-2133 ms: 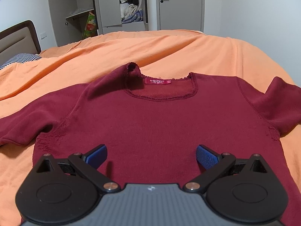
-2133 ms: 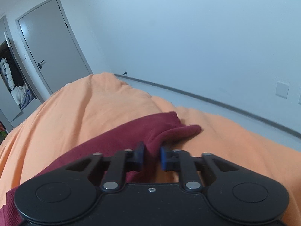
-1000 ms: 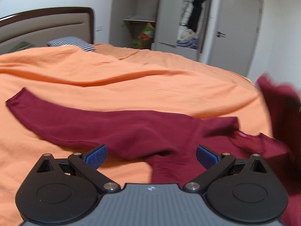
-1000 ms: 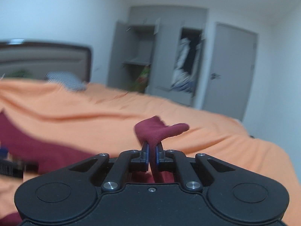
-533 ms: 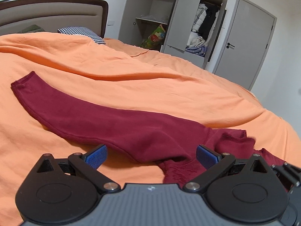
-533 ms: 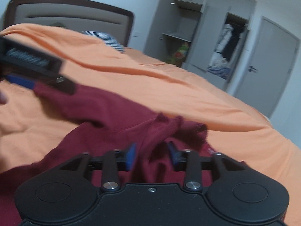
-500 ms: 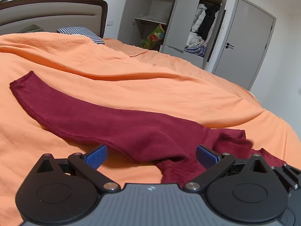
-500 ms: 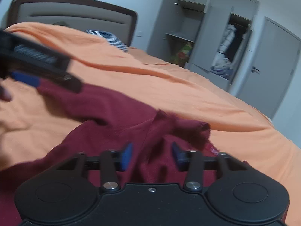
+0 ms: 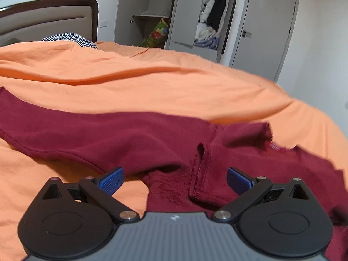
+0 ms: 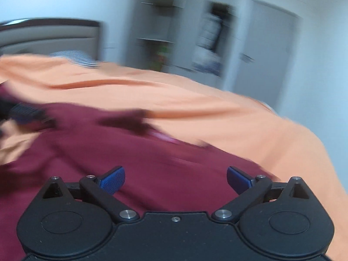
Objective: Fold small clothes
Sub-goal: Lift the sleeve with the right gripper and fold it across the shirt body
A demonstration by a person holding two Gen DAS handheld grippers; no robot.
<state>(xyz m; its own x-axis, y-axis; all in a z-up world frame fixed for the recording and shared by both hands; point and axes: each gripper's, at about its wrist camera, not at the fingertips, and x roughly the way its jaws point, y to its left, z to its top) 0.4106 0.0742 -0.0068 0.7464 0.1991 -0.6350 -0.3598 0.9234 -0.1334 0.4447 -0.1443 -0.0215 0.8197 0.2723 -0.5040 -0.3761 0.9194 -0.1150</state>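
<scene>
The orange bedspread is covering the bed in front of you, and the dark red top is lying on it, one sleeve stretching out to the left and a fold of seam standing up near the neckline. Your left tool is hanging over the armpit area, spread wide and gripping nothing. Your right tool is hovering over the top's body, also spread wide and empty; that view is blurring.

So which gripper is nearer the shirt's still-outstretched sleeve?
Left. The left gripper hovers open beside the sleeve; the right gripper, also open, is over the shirt body.
</scene>
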